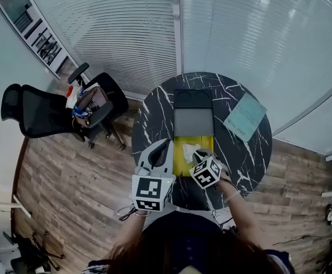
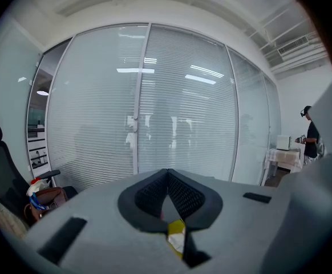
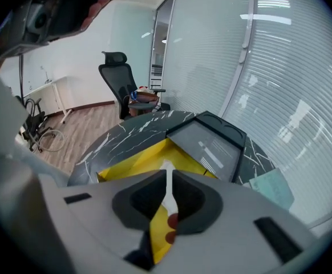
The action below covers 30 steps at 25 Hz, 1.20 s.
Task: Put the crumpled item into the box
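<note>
A box with a yellow inside and a dark grey lid folded back lies on the round black marble table. My right gripper hovers over the yellow part, shut on a crumpled white item. In the right gripper view that crumpled item shows as a white strip pinched between the pads of the right gripper, above the yellow box. My left gripper is at the box's left edge. In its own view the left gripper is shut and empty, aimed at the blinds.
A teal booklet lies on the table to the right of the lid. A black office chair with bags on a second seat stands on the wood floor to the left. Glass walls with blinds close off the far side.
</note>
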### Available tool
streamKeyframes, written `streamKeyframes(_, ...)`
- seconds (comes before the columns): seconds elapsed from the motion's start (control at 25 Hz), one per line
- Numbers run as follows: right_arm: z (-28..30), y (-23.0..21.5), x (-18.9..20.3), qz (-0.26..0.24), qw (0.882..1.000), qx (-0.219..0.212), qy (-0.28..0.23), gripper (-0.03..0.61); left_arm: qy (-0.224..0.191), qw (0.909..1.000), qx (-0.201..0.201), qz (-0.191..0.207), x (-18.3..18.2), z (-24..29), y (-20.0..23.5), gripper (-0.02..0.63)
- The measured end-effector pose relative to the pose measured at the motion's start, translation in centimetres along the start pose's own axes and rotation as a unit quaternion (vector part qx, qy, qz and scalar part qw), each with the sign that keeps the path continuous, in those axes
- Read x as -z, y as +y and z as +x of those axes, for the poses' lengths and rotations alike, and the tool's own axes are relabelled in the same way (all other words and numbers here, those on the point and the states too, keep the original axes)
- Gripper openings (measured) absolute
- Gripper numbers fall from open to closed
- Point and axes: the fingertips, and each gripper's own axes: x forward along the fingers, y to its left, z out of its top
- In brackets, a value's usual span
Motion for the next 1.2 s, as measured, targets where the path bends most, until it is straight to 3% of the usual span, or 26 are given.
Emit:
streamKeyframes(0.48, -7.3, -0.6, -3.1, 0.073, 0.990, 0.035, -0.119, 0.026, -0.011, 0.9995, -0.029, -0.009, 0.7, -3.4, -2.4, 0.026)
streamKeyframes(0.88, -15.1, -1.6, -5.6, 0.139, 0.951, 0.094, -0.260, 0.025, -0.005, 0.9995, -0.027, -0.014, 1.7, -5.0, -4.7, 0.026)
streamKeyframes(1.08, -18.2, -1.9, -6.0, 0.122, 0.940, 0.146, -0.284, 0.025, -0.005, 0.9999, -0.011, -0.006, 1.7, -4.9, -5.7, 0.026)
streamKeyframes(1.2, -19.7, -1.0, -6.2, 0.137, 0.933, 0.151, -0.296, 0.025, -0.011, 0.9999, 0.000, -0.003, 1.4, -5.6, -6.2, 0.026)
